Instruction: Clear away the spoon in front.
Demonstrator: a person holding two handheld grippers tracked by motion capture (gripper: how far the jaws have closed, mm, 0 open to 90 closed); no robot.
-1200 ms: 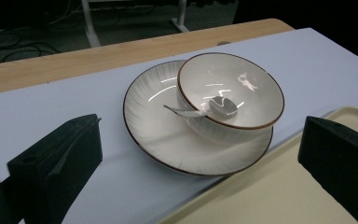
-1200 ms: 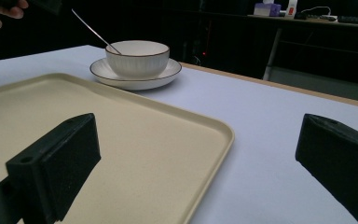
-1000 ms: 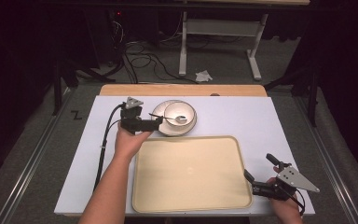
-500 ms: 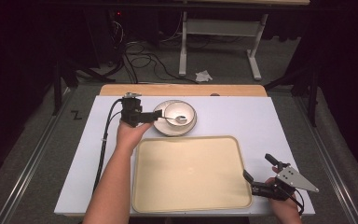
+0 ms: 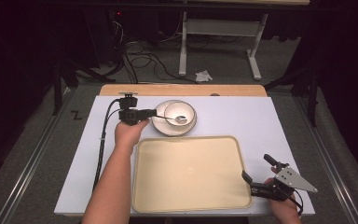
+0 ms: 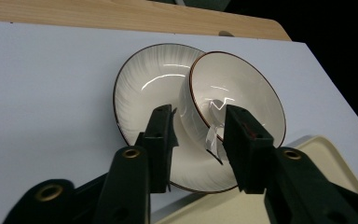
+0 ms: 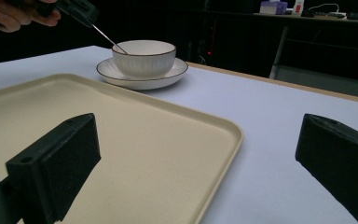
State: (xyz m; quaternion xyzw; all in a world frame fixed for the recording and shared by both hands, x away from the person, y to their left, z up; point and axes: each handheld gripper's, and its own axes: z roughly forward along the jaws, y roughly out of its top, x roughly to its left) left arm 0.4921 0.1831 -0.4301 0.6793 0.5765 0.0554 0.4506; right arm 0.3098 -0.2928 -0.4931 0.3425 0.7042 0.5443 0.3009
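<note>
Spoon lies in the bowl, handle leaning over the rim toward the left gripper, whose jaws have just been closing w/ the handle between them; can't tell if pads press it yet. Thin metal: light, stiff, slippery, so best taken mid-handle. Bowl sits on a saucer, both likely fragile. Tray just beside. Right gripper hangs agape at the tray's edge, 0 held.

We see even overhead light on the white table; bkgd beyond falls near black. Glare streaks on the plate & bowl. Shadows soft, short. Right gripper view: near black parts slightly out of focus; high view sharp, low-res.
</note>
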